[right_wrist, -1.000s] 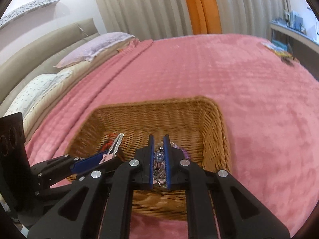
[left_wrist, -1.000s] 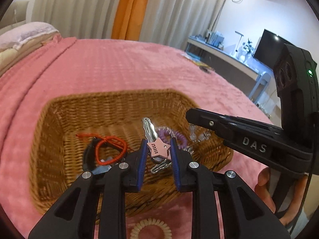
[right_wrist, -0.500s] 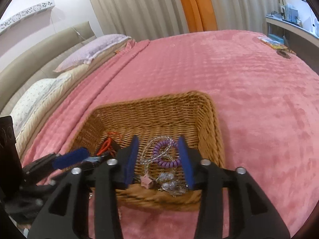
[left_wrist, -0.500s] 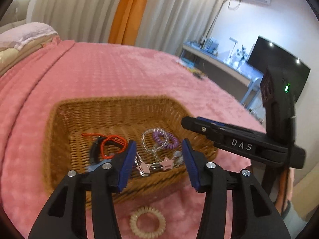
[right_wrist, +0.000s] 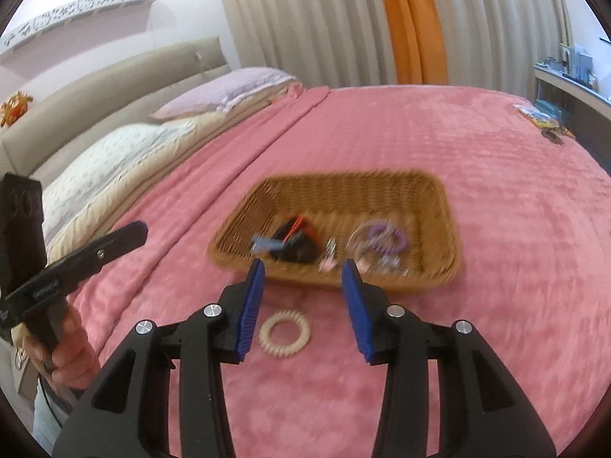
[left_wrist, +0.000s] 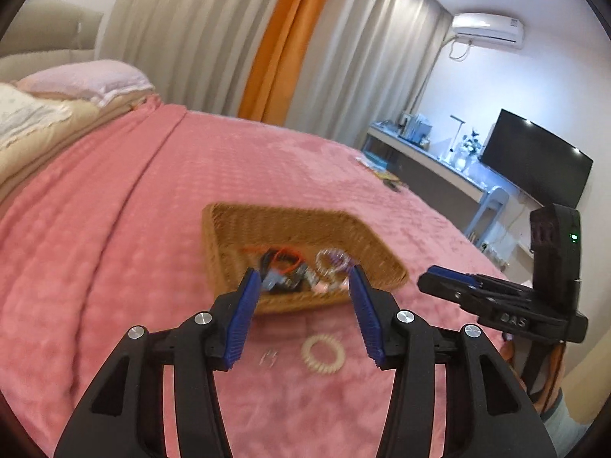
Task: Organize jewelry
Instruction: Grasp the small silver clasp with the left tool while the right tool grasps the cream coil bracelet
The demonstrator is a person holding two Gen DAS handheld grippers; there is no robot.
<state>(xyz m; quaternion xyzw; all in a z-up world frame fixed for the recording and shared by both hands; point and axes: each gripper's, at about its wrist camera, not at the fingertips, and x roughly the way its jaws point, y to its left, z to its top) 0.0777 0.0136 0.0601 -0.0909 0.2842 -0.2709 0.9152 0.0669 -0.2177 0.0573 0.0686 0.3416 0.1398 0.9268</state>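
Observation:
A wicker basket (left_wrist: 366,236) (right_wrist: 427,198) sits on the pink bedspread. In it lie a red-and-black cord bundle (left_wrist: 284,261) (right_wrist: 296,238), a purple spiral band with a clear bead bracelet (left_wrist: 334,259) (right_wrist: 382,238) and pink star clips (right_wrist: 329,261). A cream spiral hair tie (left_wrist: 322,355) (right_wrist: 284,330) lies on the bedspread in front of the basket, with a small silver piece (left_wrist: 268,357) beside it. My left gripper (left_wrist: 303,322) is open and empty, above the bedspread in front of the basket. My right gripper (right_wrist: 303,305) is open and empty, above the cream tie.
Pillows (right_wrist: 126,145) and a headboard (right_wrist: 114,76) lie at the left. A desk with a TV (left_wrist: 534,160) stands at the right beyond the bed. Small items (right_wrist: 540,120) lie on the far right part of the bedspread.
Both grippers opened and let the pink star clip and the bead jewellery drop into the basket, then drew back and up away from it. The cream tie now lies between the right fingers' view.

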